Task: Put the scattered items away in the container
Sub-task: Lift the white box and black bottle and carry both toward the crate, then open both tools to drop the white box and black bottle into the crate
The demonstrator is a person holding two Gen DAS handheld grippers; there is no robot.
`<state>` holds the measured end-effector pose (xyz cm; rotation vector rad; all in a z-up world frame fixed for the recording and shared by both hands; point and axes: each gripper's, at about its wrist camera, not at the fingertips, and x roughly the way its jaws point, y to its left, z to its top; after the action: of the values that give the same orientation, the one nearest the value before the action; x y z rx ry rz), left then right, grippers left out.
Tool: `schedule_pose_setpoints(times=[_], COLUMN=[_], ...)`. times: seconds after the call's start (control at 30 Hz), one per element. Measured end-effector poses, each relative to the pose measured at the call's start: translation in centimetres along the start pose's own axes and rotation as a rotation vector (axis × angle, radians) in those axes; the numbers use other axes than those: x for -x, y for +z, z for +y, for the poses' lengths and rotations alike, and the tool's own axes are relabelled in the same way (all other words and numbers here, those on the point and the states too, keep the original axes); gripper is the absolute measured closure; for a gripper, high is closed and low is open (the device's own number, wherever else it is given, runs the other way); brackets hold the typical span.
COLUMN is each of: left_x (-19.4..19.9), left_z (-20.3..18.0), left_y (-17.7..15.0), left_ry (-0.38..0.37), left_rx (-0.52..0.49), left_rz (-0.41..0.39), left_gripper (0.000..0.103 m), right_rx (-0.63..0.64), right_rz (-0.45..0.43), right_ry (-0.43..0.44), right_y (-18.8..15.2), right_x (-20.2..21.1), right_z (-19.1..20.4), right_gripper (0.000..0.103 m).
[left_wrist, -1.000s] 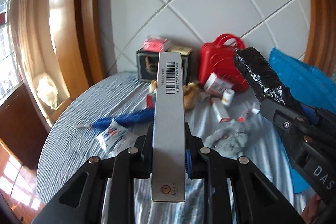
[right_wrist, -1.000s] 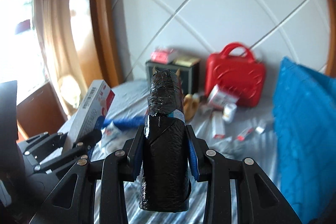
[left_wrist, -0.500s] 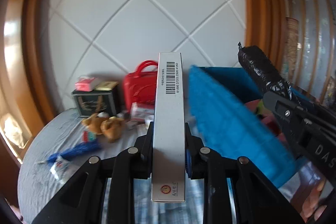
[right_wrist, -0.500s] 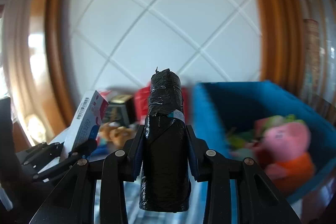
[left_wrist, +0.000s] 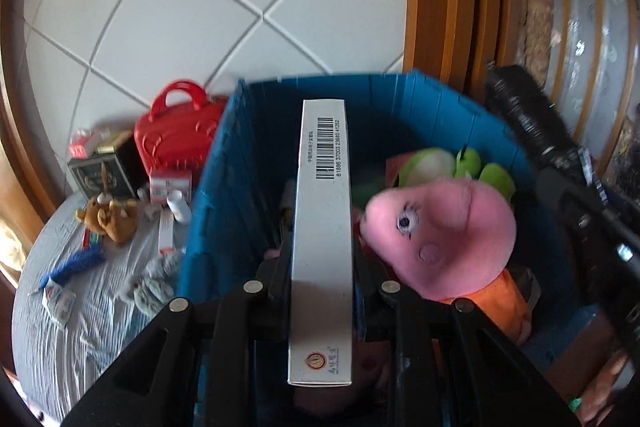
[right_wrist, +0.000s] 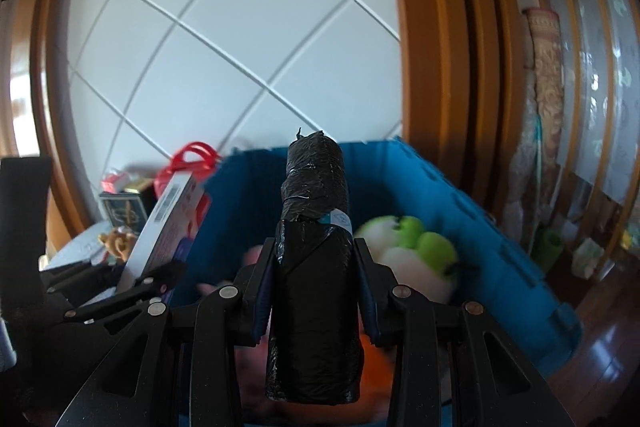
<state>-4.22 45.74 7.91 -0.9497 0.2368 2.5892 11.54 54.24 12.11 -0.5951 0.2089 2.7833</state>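
Left tongs (left_wrist: 322, 267) grip a long white carton (left_wrist: 322, 227) edge-up, barcode showing, its far end out over the open blue container (left_wrist: 216, 187); right tongs (right_wrist: 316, 291) clamp a black roll of bags (right_wrist: 314, 247) above the same container. Both loads are held, neither released.

Far left, on the round surface under a striped grey cloth (left_wrist: 80, 307), items not yet tidied: a small packet (left_wrist: 58, 301) at the near edge, a blue brush-like item (left_wrist: 78, 263), a brown plush animal (left_wrist: 110, 219), a grey crumpled cloth (left_wrist: 154, 281) just beside the container wall, a small white bottle (left_wrist: 179, 205), a red-and-white box (left_wrist: 170, 183), a dark tin (left_wrist: 102, 173) with small boxes on top, and a red handbag (left_wrist: 178, 135) against the wall panel.

Centre and right, inside the container, items already stowed: a pink plush pig (left_wrist: 444, 231) in orange clothing and a green-and-white plush toy (left_wrist: 460, 167) behind it, with other contents too hidden to name.

Judged progress: partway. Two items are at the drop point, several are in, and roughly eight or more are left on the cloth. The next step is likely letting go of both loads over free space beside the pig.
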Motion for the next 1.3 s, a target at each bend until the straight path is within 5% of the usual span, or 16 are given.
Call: schedule_pose_setpoints(times=[0.13,0.33,0.47,0.53,1.2,1.3], left_x=[-1.8,-2.1,-1.6,-1.2,-0.9,-0.9], left_z=[-1.3,-1.8,-1.9,-2.0,-1.8,-1.8], left_y=[-0.5,-1.0,-1.3,-1.4,-2.5,-2.5], left_ry=[0.03,0.057,0.06,0.063,0.053,0.05], left_rx=[0.014,0.015,0.017,0.016,0.04,0.046], left_rz=[0.091,0.115,0.104,0.086,0.081,0.078], left_gripper=[0.081,0.08,0.037,0.028,0.028,0.028], right_rx=[-0.016,-0.022,-0.021,-0.031,-0.003,0.005], right_rz=[0.036,0.102,0.113,0.118,0.208,0.202], right_ry=[0.003,0.01,0.007,-0.001,-0.077,-0.088], right_y=[-0.6,-1.8,-2.2,-2.2,-4.0,-3.8], right_x=[-1.3,-3.1,-3.4,-3.4,-4.8,-4.6], right_z=[-3.6,-6.5,-7.3,-7.8,-10.9,-11.0], right_gripper=[0.068,0.068,0.068,0.068,0.066,0.056])
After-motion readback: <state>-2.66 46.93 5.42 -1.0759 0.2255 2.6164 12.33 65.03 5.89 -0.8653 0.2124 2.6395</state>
